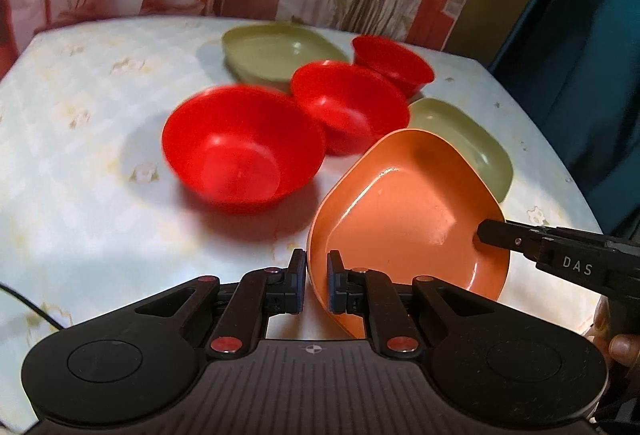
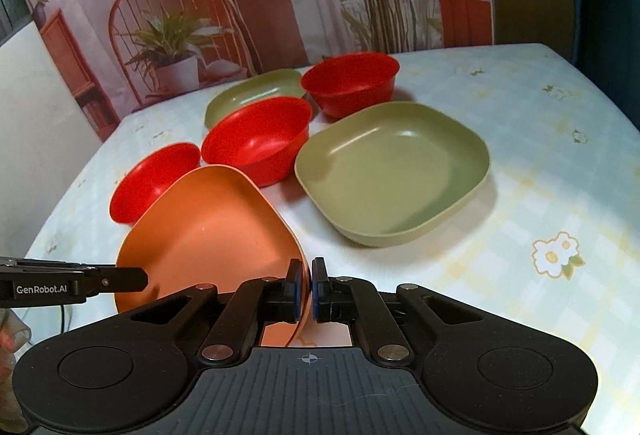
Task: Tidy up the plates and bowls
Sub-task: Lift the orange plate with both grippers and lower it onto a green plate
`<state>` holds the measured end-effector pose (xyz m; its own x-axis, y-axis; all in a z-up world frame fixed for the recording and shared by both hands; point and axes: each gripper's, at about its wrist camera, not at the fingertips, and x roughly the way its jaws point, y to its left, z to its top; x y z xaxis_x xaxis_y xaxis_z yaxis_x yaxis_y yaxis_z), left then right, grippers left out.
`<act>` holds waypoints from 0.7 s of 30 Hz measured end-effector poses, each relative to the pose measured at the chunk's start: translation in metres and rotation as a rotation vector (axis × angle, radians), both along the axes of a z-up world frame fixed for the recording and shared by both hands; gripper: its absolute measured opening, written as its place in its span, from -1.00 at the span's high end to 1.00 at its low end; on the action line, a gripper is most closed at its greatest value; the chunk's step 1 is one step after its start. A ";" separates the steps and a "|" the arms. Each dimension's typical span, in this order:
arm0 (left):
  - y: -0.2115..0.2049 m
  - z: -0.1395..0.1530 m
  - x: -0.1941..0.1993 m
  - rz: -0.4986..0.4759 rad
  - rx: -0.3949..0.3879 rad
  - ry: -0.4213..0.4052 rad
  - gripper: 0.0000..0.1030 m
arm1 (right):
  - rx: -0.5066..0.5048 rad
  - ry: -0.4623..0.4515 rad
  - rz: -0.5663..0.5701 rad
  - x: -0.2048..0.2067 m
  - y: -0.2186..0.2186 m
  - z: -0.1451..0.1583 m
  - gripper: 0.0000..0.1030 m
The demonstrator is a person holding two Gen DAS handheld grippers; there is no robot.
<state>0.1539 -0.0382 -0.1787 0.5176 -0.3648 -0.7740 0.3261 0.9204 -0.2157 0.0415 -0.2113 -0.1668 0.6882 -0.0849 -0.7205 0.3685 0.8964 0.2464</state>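
**Orange plate pinched at two rims, tilted above the near edge**

Orange plate [image 1: 404, 211] is held by both grippers near the table's [image 1: 80, 163] near edge, tilted, inner face toward the cameras. Left gripper [image 1: 317, 285] is clamped on its left rim, pads either side of the wall. Right gripper [image 2: 310, 289] is clamped on the opposite rim, same pinch. Whether the plate's underside touches the tablecloth I can't tell.

Left to right in the right wrist view, behind the plate:
- red bowl [image 2: 154, 179], partly hidden by the orange plate's rim
- second red bowl [image 2: 256, 137], mid-table, just beside the first
- green plate [image 2: 252, 93] toward the far edge, behind that bowl
- third red bowl [image 2: 350, 83], near the far edge, right of that green plate
- larger-looking green plate [image 2: 394, 167], right of centre, flat on the cloth, near the orange plate but apart

Fingertips [image 1: 622, 345] of a hand show at the left view's right border.
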 end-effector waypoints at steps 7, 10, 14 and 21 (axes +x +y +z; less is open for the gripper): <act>-0.011 0.019 0.012 -0.032 -0.013 -0.037 0.77 | 0.008 -0.044 -0.022 -0.002 -0.014 0.014 0.91; -0.021 0.026 0.016 -0.052 -0.014 -0.058 0.77 | 0.004 -0.062 -0.038 -0.004 -0.023 0.020 0.91; -0.036 0.030 0.024 -0.076 -0.012 -0.071 0.77 | -0.005 -0.080 -0.060 -0.004 -0.038 0.027 0.91; -0.055 0.028 0.042 -0.102 -0.018 -0.042 0.77 | -0.026 -0.096 -0.099 -0.007 -0.067 0.033 0.91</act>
<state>0.1963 -0.0929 -0.1507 0.5092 -0.4310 -0.7449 0.4268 0.8781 -0.2163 0.0342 -0.2783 -0.1340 0.7412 -0.1735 -0.6485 0.4313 0.8633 0.2621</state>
